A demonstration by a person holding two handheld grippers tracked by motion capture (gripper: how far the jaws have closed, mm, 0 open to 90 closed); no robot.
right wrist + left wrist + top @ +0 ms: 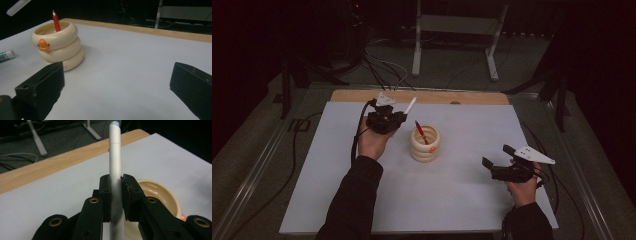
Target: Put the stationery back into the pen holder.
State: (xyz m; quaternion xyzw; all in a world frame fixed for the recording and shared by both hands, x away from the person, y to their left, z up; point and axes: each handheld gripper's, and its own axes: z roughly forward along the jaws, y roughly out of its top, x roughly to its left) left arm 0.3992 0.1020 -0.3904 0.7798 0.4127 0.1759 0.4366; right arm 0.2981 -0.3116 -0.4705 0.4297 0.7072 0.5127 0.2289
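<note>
My left fingers (115,195) pinch the white pen (115,162) upright just beside the duck-faced holder (424,143), my right fingers (117,92) spread idle, and lowering it off-centre could strike the rim, hit the red pen (420,131) or topple the holder.

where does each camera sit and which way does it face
High view: above the person's side, looking forward and down at the table; both forearms, left gripper, right gripper.
Left gripper view: on the left gripper, along shut jaws clamping a white pen.
Right gripper view: on the right gripper, between open jaws.
All three share the holder; its red pen shows in two.
</note>
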